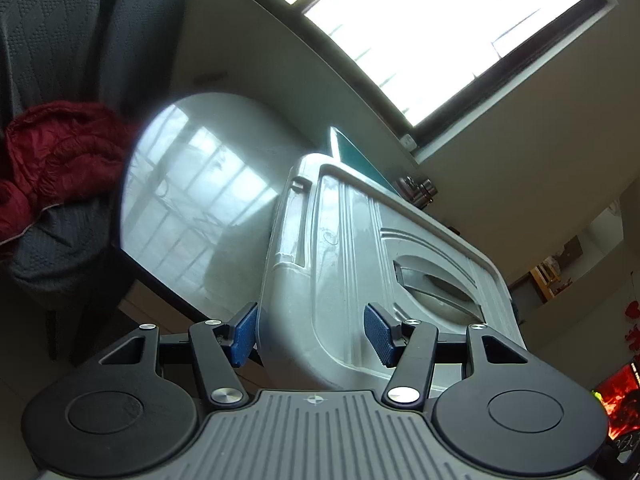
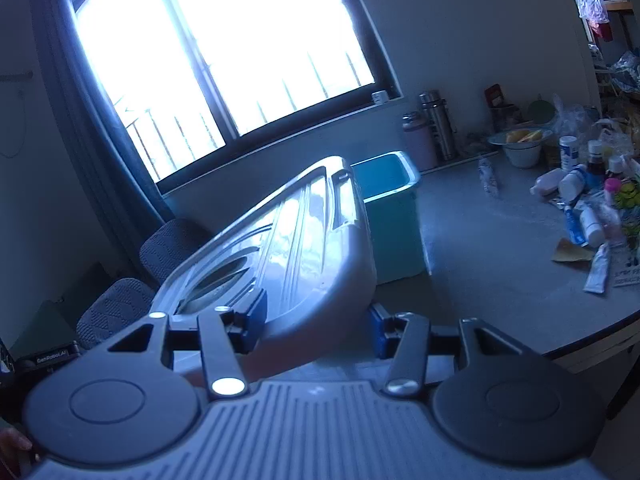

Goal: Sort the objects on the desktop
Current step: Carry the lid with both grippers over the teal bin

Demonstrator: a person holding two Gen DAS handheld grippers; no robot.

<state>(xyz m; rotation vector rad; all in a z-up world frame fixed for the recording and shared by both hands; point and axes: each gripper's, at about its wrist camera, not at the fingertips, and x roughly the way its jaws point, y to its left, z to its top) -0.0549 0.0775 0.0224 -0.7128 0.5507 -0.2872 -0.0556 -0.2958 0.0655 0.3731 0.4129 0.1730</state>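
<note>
Grey lid [image 2: 288, 240] gripped by both tools [image 1: 312, 332] [image 2: 318, 328], teal bin [image 2: 392, 216] behind, bottle clutter [image 2: 584, 200] right.

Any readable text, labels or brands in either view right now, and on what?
"GenRobot.AI": on the dark device at the right wrist view's lower left edge.
Printed paper at the table's right edge: too blurred to read.
Bottle and tube labels: too small to read.
Left wrist view: no text.
</note>
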